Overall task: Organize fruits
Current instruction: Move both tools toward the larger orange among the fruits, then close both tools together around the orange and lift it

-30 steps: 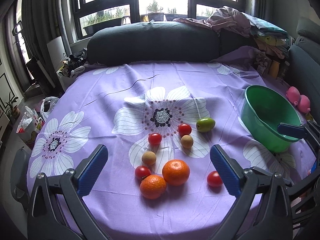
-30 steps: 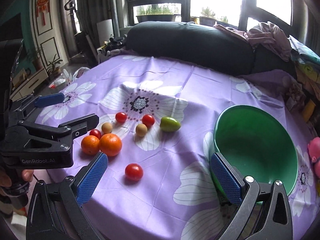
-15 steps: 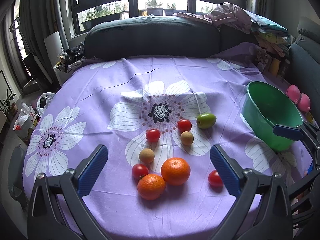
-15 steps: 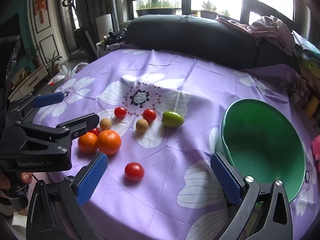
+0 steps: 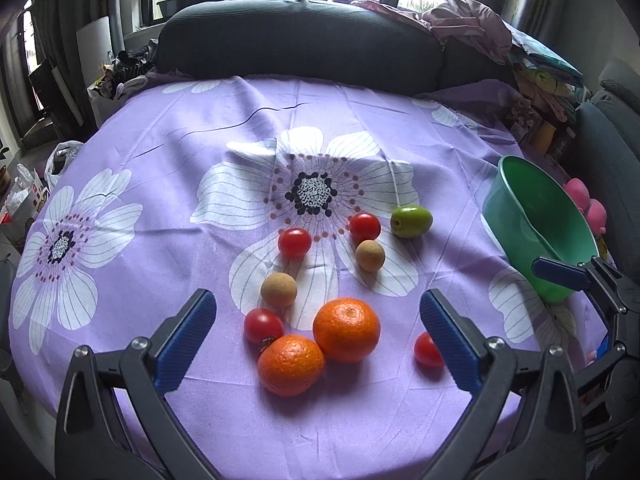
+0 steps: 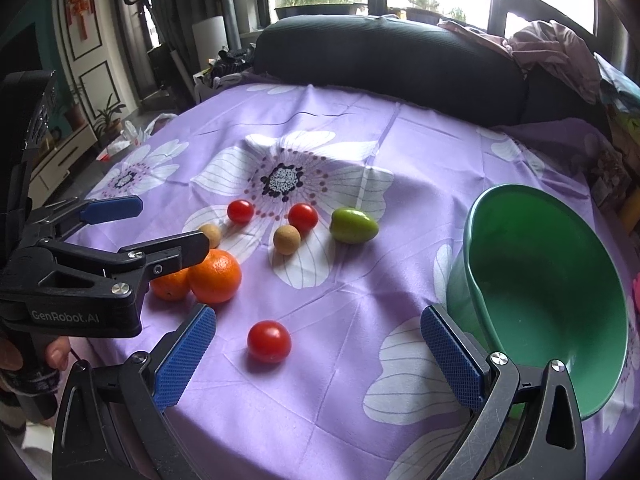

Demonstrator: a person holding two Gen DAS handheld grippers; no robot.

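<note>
Orange first: two oranges sit touching near the front edge of the table, the nearer orange (image 5: 290,365) and the larger orange (image 5: 346,329) just behind it to the right. A cherry tomato (image 5: 263,326) presses against the nearer one on its left side. Behind them, a brown round fruit (image 5: 279,289) stands alone, then a second tomato (image 5: 294,243), and further right a third tomato (image 5: 365,227) just beside another brown fruit (image 5: 370,255). A green oval fruit (image 5: 411,221) lies beyond those, apart from them. Off to the right, a fourth tomato (image 5: 427,349) is half hidden behind the left gripper's own right finger (the right wrist view shows it whole, alone on the cloth).

Left gripper (image 5: 318,334) hangs over the oranges, jaws spread wide, gripping nothing. Right gripper (image 6: 318,350) is likewise wide apart and empty, with the lone tomato between and beyond its blue pads (image 6: 185,360). From the right wrist view the left gripper's dark body covers part of the nearer orange and one brown fruit; the tomato beside it cannot be made out there.

Green plastic bowl (image 6: 540,288) stands tilted at the table's right edge, its far rim cut off by the frame. All of this rests on a purple flowered tablecloth (image 5: 200,128), with a dark sofa back (image 5: 300,40) behind.
</note>
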